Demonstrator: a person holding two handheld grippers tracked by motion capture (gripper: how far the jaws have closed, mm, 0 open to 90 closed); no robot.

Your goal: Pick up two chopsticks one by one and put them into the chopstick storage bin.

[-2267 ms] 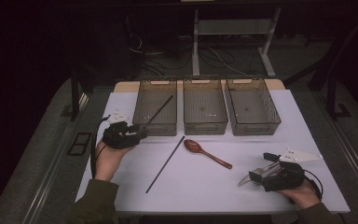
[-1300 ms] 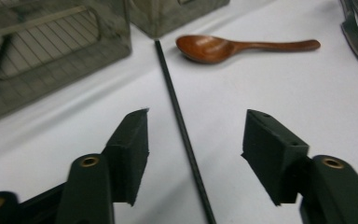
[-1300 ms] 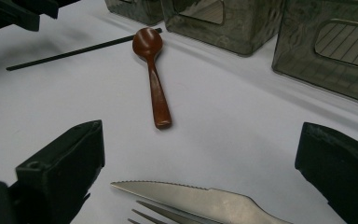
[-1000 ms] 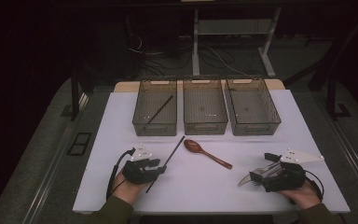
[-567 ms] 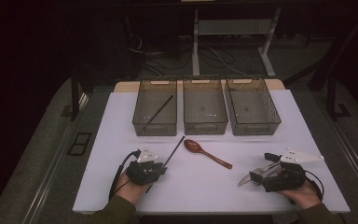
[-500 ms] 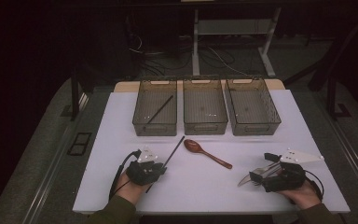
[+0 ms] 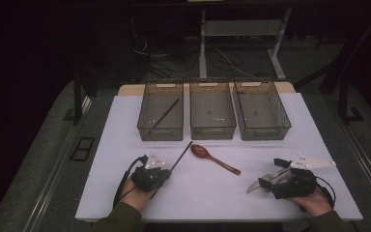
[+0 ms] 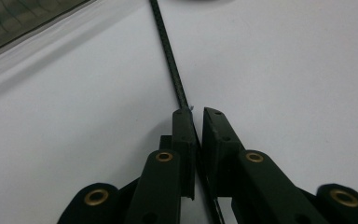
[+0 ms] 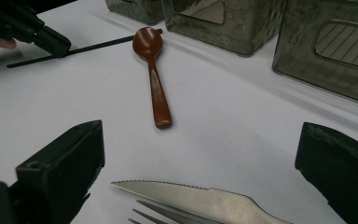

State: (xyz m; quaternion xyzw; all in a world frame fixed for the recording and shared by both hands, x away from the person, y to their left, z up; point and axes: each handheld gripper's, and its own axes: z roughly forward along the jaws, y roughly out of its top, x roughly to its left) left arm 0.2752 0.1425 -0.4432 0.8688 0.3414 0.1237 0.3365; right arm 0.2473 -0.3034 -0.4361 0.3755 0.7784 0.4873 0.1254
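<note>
Three bins far on table: left bin held one black stick; middle bin, right bin bare. Left claw just closed, clamped on chopstick; right claw apart.

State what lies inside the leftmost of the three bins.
One black chopstick lies slanted inside the leftmost bin. Its dark mesh floor elsewhere looks bare, though the near wall hides the front edge.

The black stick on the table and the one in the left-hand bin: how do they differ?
The black stick on the table lies on the white table, pinched between the left gripper's jaws, which have just been closing. The stick in the left bin rests inside the left bin, free of either gripper. Both are thin, black and slanted alike.
</note>
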